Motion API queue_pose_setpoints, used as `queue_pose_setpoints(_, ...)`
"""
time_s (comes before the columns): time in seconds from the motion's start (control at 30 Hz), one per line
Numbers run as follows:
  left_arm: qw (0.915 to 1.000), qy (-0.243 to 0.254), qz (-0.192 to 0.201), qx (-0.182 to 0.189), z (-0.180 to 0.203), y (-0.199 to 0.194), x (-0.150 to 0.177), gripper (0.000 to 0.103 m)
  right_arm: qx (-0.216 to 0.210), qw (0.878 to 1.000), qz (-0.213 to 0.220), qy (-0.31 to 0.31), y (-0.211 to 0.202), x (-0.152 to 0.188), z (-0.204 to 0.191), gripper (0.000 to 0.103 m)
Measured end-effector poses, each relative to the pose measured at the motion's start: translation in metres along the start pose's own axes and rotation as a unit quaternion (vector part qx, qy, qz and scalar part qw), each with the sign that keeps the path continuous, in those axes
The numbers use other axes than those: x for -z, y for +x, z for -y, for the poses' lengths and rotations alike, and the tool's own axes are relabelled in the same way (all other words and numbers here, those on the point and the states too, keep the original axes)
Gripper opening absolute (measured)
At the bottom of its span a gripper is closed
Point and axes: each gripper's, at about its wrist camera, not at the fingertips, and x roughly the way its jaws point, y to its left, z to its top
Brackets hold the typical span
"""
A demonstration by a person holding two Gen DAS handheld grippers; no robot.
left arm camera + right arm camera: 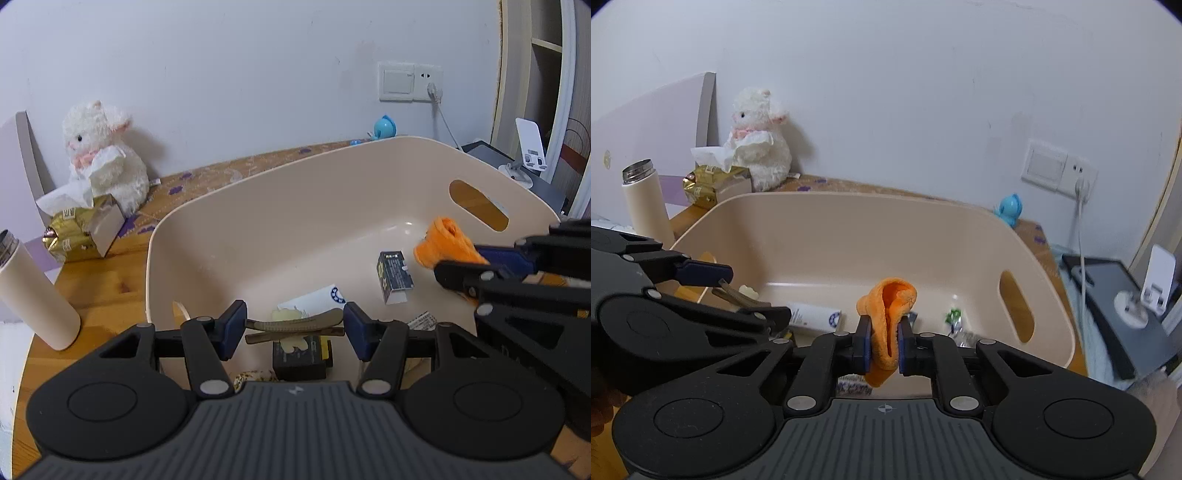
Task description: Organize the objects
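- The left gripper (293, 328) holds a brown hair clip (293, 325) lengthwise between its pads, over the near end of the beige tub (258, 192).
- The right gripper (882, 345) is clenched on a folded orange cloth (888, 317), also hanging above the tub's floor.
- Below them lie a dark small box (393, 277), a white tube (317, 301) and a black packet (299, 360).
- Both items look at the drop-off step; next, I'd say, each calls for lowering and letting go.
- Beyond the tub sit a tissue pack (83, 229) and a plush lamb (103, 155).
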Motion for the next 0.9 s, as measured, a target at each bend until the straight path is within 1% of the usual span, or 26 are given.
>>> queue_pose_setpoints(0.03,1.0,0.002,0.0,-0.001,-0.001,0.0,0.0,0.06,-0.003,1.0,-0.003,0.005,0.0,0.001,0.001,0.032)
queue_pose_setpoints(0.07,1.0,0.006,0.001,-0.004,-0.002,-0.001,0.0,0.06,-0.005,1.0,-0.004,0.01,-0.001,0.002,0.002,0.033)
queue_pose_setpoints(0.1,0.9999,0.011,0.001,-0.008,-0.002,-0.003,0.0,0.063,-0.008,1.0,-0.003,0.016,-0.004,0.003,0.004,0.04)
queue_pose_setpoints(0.13,0.9999,0.011,0.001,-0.011,-0.004,-0.005,0.0,0.065,-0.009,1.0,-0.001,0.022,-0.006,0.003,0.005,0.044)
queue_pose_setpoints(0.2,0.9999,0.005,0.0,-0.014,-0.008,-0.011,0.0,0.073,-0.007,0.999,0.006,0.033,-0.014,0.004,0.008,0.056)
queue_pose_setpoints(0.23,0.9999,0.0,0.0,-0.012,-0.012,-0.015,0.0,0.074,-0.009,0.999,0.009,0.039,-0.018,0.004,0.009,0.061)
queue_pose_setpoints(0.3,1.0,-0.007,0.003,0.0,-0.017,-0.025,0.0,0.08,-0.017,0.998,0.011,0.055,-0.027,0.003,0.014,0.064)
queue_pose_setpoints(0.37,0.9999,-0.007,0.014,-0.001,-0.018,-0.038,0.0,0.083,-0.024,0.997,0.01,0.072,-0.035,0.003,0.018,0.065)
queue_pose_setpoints(0.5,0.9995,-0.003,0.031,-0.006,-0.014,-0.064,0.0,0.083,-0.031,0.996,0.017,0.081,-0.053,0.003,0.019,0.067)
queue_pose_setpoints(0.6,0.9993,0.005,0.034,-0.01,-0.009,-0.082,0.0,0.083,-0.025,0.997,0.026,0.072,-0.068,0.002,0.014,0.067)
queue_pose_setpoints(0.73,0.9991,-0.003,0.041,-0.005,-0.008,-0.105,0.004,0.083,-0.019,0.997,0.039,0.063,-0.092,0.004,0.007,0.069)
queue_pose_setpoints(0.9,0.9986,-0.013,0.051,0.003,-0.006,-0.133,0.011,0.083,-0.008,0.998,0.038,0.047,-0.118,0.011,-0.003,0.07)
